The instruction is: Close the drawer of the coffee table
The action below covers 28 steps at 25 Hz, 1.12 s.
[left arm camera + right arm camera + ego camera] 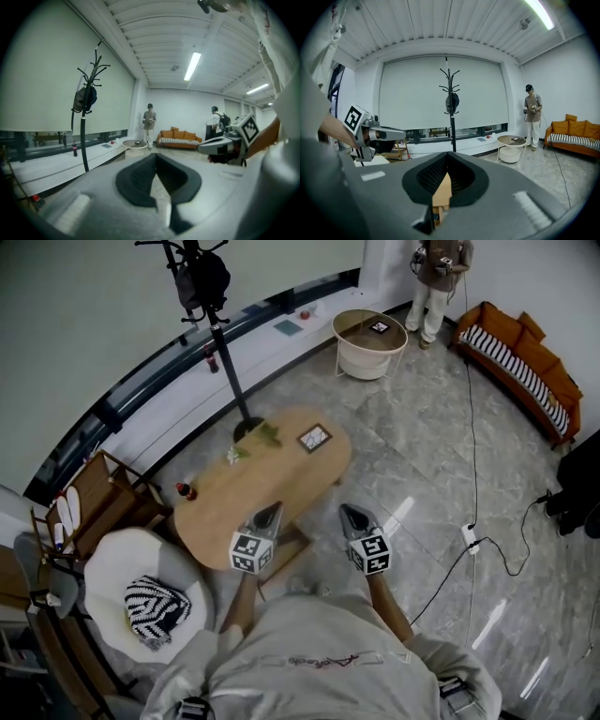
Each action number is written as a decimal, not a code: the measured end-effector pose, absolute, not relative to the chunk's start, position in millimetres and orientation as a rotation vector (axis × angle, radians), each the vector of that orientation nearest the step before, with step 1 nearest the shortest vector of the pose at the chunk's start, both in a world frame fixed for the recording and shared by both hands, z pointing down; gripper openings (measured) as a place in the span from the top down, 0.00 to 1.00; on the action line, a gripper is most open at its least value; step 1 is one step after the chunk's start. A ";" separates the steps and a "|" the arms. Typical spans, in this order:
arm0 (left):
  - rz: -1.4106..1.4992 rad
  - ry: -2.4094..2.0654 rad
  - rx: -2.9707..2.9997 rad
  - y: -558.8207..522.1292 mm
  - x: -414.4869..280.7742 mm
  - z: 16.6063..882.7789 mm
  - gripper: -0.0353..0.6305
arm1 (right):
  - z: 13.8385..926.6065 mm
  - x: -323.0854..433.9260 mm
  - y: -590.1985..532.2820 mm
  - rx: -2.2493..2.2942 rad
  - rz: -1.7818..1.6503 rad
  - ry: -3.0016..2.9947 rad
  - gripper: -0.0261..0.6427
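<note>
Jaws of left gripper and right gripper together, empty; coffee table lengthwise lower-left to upper-right.

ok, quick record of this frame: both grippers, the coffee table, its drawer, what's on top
left gripper: shut, empty, above the table's near edge
right gripper: shut, empty, over the floor just off the near edge
coffee table: oval, wooden top
drawer: wooden part juts out under the near edge, looks open
contact: neither gripper touches the drawer
on top: marker card, green sprig
</note>
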State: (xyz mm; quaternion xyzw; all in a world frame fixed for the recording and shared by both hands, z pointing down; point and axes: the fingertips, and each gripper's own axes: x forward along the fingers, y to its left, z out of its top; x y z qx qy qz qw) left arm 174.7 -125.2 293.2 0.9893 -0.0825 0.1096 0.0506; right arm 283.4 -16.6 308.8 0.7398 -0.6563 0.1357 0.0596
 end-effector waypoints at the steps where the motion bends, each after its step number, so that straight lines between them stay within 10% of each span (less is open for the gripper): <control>1: 0.325 -0.272 3.011 -133.5 170.0 290.7 0.95 | 307.5 281.1 -25.7 2.226 0.405 -1.998 0.95; 28: 0.255 -1.270 2.752 -233.0 -38.7 268.2 0.95 | 301.0 122.7 -212.9 1.443 0.263 -2.600 0.95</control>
